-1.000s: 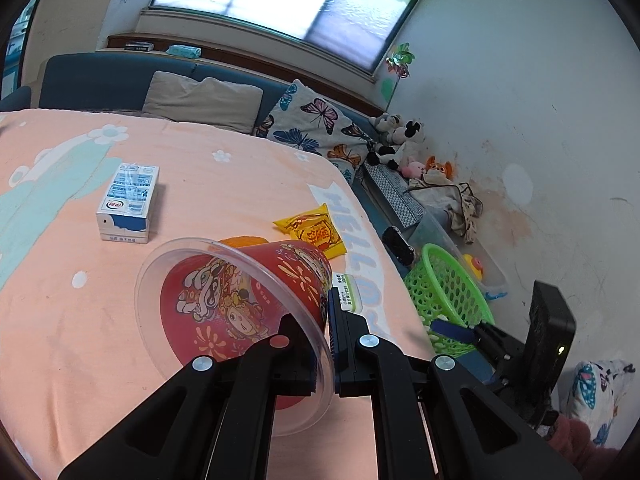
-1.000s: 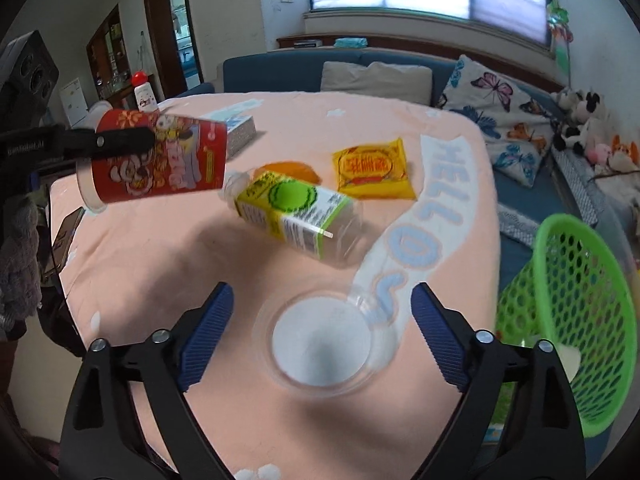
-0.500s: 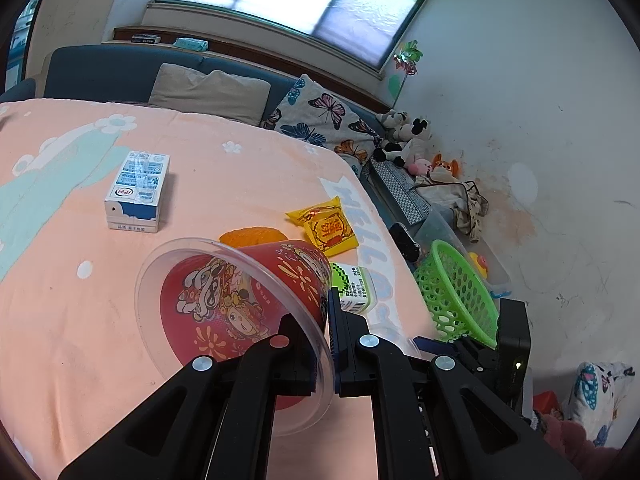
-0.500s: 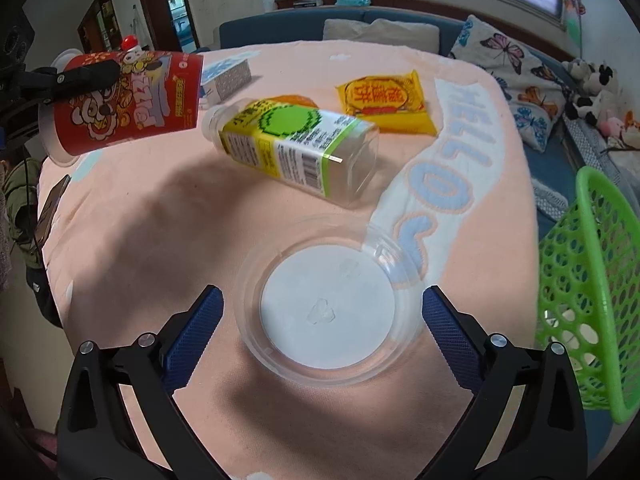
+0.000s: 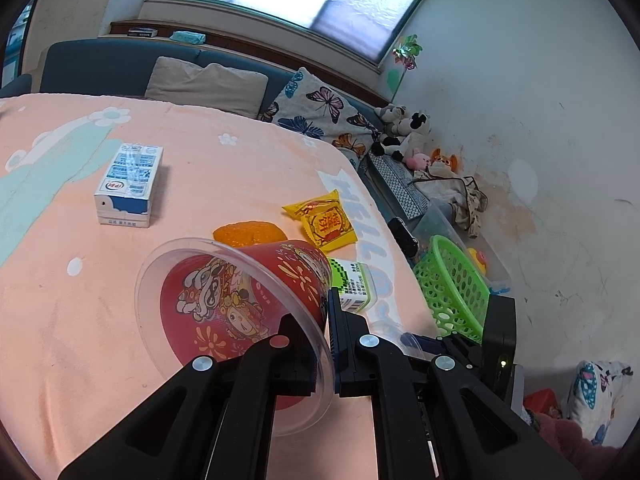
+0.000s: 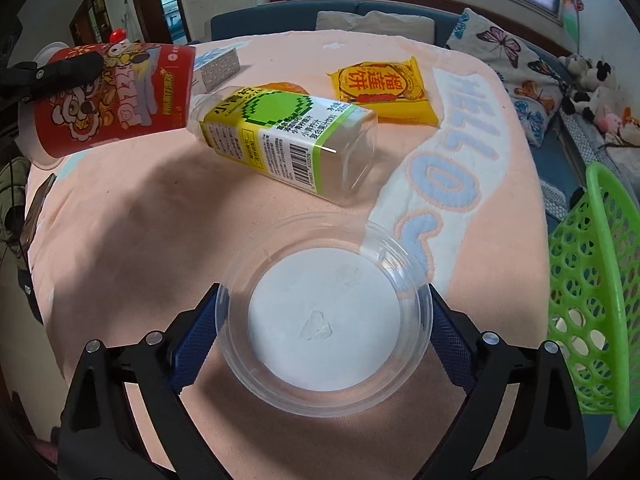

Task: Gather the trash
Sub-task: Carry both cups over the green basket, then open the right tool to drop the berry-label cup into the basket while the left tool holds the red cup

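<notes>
My left gripper (image 5: 326,320) is shut on the rim of a red cartoon-printed cup (image 5: 240,300), which hangs tilted above the peach tablecloth (image 5: 80,320). The right wrist view shows that cup (image 6: 116,96) in the air at the upper left. A clear round plastic lid (image 6: 280,340) lies flat on the cloth near the table's front edge. My right gripper (image 6: 324,312) straddles it with its jaws closing, and both blue pads (image 6: 192,340) touch the lid's rim. A green mesh basket (image 6: 592,280) stands off the table's right edge.
An empty clear bottle with a green-yellow label (image 6: 280,136) lies on its side behind the lid. Beyond it are a yellow snack packet (image 6: 384,84), an orange peel (image 5: 248,232) and a blue-white milk carton (image 5: 128,184). A sofa with pillows (image 5: 208,84) stands behind the table.
My right gripper came down and forward until its pads sit at either side of the clear lid. The left gripper still holds the red cup in about the same place.
</notes>
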`<action>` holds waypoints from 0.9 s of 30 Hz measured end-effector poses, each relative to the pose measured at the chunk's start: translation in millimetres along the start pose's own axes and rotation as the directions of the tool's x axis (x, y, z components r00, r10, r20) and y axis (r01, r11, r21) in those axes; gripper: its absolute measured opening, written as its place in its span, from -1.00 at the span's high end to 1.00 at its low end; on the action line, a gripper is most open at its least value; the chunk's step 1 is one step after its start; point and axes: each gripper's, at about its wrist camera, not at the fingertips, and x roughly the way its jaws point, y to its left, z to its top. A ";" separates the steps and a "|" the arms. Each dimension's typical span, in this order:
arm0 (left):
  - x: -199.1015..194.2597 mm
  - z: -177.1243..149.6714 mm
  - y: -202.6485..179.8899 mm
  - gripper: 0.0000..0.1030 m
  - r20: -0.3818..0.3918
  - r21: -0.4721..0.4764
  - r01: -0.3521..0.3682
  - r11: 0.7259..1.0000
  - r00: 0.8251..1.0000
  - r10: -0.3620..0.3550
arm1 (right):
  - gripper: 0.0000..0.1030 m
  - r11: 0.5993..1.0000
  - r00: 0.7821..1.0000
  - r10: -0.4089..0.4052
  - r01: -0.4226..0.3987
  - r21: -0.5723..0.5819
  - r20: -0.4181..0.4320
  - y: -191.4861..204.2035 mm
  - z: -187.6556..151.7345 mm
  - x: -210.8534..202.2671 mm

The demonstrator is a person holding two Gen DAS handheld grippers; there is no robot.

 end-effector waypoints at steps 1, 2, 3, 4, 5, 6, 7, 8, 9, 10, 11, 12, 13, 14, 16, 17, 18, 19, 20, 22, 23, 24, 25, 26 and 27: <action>0.6 0.3 -1.3 0.90 -0.001 0.004 0.003 1.000 1.000 -0.003 | -0.80 1.000 1.000 -0.002 0.002 0.001 0.010 -0.3 -0.7 -4.2; 1.8 0.9 -3.5 0.90 -0.003 0.008 0.007 1.000 1.000 -0.007 | -0.80 1.000 1.000 -0.004 0.004 0.001 0.018 -0.1 -0.7 -7.8; 3.1 1.4 -5.7 0.90 -0.005 0.011 0.011 1.000 1.000 -0.011 | -0.80 1.000 1.000 -0.006 0.006 0.003 0.030 -0.9 -0.8 -12.8; 4.2 1.8 -7.1 0.90 -0.007 0.012 0.018 1.000 1.000 -0.017 | -0.80 1.000 0.999 -0.006 0.006 0.006 0.038 -1.5 -0.5 -16.8; 6.5 2.5 -10.6 0.90 -0.011 0.015 0.027 1.000 1.000 -0.027 | -0.80 1.000 0.999 -0.007 0.007 0.011 0.051 -3.1 -0.1 -23.0; 8.7 3.3 -13.9 0.90 -0.015 0.018 0.034 0.999 0.999 -0.034 | -0.80 1.000 0.998 -0.009 0.008 0.015 0.060 -3.8 -0.1 -28.0; 11.4 3.9 -17.9 0.90 -0.019 0.023 0.042 0.999 0.999 -0.041 | -0.80 1.000 0.997 -0.013 0.012 0.023 0.075 -6.7 0.0 -35.4; 13.6 4.6 -21.4 0.90 -0.023 0.027 0.049 0.998 0.999 -0.048 | -0.80 0.999 0.996 -0.019 0.017 0.031 0.089 -10.0 0.1 -42.6; 16.4 5.3 -25.6 0.90 -0.027 0.031 0.056 0.998 0.998 -0.055 | -0.80 0.999 0.994 -0.027 0.023 0.040 0.102 -14.0 0.6 -49.9; 19.4 6.2 -29.9 0.90 -0.032 0.035 0.064 0.997 0.997 -0.063 | -0.80 0.998 0.993 -0.034 0.029 0.047 0.111 -17.1 0.5 -55.4; 23.2 7.2 -35.7 0.90 -0.038 0.041 0.076 0.996 0.997 -0.074 | -0.80 0.998 0.992 -0.043 0.037 0.056 0.122 -21.2 0.4 -61.5; 26.6 7.9 -41.4 0.90 -0.043 0.049 0.085 0.995 0.996 -0.083 | -0.80 0.997 0.989 -0.055 0.046 0.068 0.139 -28.4 0.1 -71.1; 29.8 8.9 -46.8 0.90 -0.047 0.057 0.093 0.994 0.995 -0.091 | -0.80 0.996 0.987 -0.065 0.054 0.076 0.148 -32.8 0.2 -77.4; 33.8 9.8 -54.0 0.90 -0.053 0.068 0.103 0.992 0.994 -0.100 | -0.80 0.994 0.985 -0.075 0.062 0.085 0.158 -37.9 0.2 -83.6; 41.0 11.1 -66.9 0.90 -0.064 0.081 0.123 0.989 0.991 -0.118 | -0.80 0.991 0.979 -0.099 0.080 0.111 0.176 -52.5 -1.3 -96.4; 45.6 12.0 -74.5 0.90 -0.071 0.088 0.137 0.987 0.989 -0.131 | -0.80 0.987 0.976 -0.116 0.093 0.128 0.183 -61.5 -2.2 -103.1; 50.4 13.0 -82.6 0.90 -0.078 0.096 0.150 0.984 0.987 -0.143 | -0.80 0.984 0.973 -0.134 0.107 0.144 0.190 -70.6 -3.3 -109.1; 53.9 13.9 -88.8 0.90 -0.083 0.102 0.158 0.982 0.985 -0.150 | -0.80 0.981 0.970 -0.148 0.118 0.156 0.193 -77.4 -4.6 -112.8; 59.0 14.9 -97.8 0.90 -0.090 0.113 0.170 0.979 0.983 -0.161 | -0.80 0.978 0.967 -0.161 0.129 0.166 0.196 -83.9 -5.8 -115.9; 67.3 16.7 -111.3 0.90 -0.104 0.129 0.188 0.974 0.979 -0.175 | -0.80 0.967 0.960 -0.199 0.160 0.197 0.198 -100.9 -9.7 -123.3; 73.4 17.7 -119.7 0.90 -0.114 0.137 0.197 0.971 0.977 -0.182 | -0.80 0.962 0.958 -0.210 0.167 0.214 0.197 -110.2 -12.1 -126.2; 80.2 18.8 -129.1 0.90 -0.127 0.143 0.212 0.967 0.973 -0.194 | -0.80 0.956 0.955 -0.223 0.176 0.233 0.195 -119.8 -15.2 -128.7; 83.2 18.7 -134.2 0.90 -0.133 0.148 0.220 0.964 0.971 -0.201 | -0.80 0.950 0.952 -0.238 0.188 0.249 0.192 -129.1 -17.4 -130.2; 90.7 19.5 -144.8 0.90 -0.145 0.158 0.231 0.960 0.967 -0.209 | -0.80 0.944 0.949 -0.251 0.198 0.262 0.188 -137.2 -19.6 -130.8; 95.3 19.7 -151.5 0.90 -0.153 0.165 0.237 0.957 0.965 -0.212 | -0.80 0.938 0.947 -0.264 0.207 0.277 0.185 -145.5 -22.8 -132.2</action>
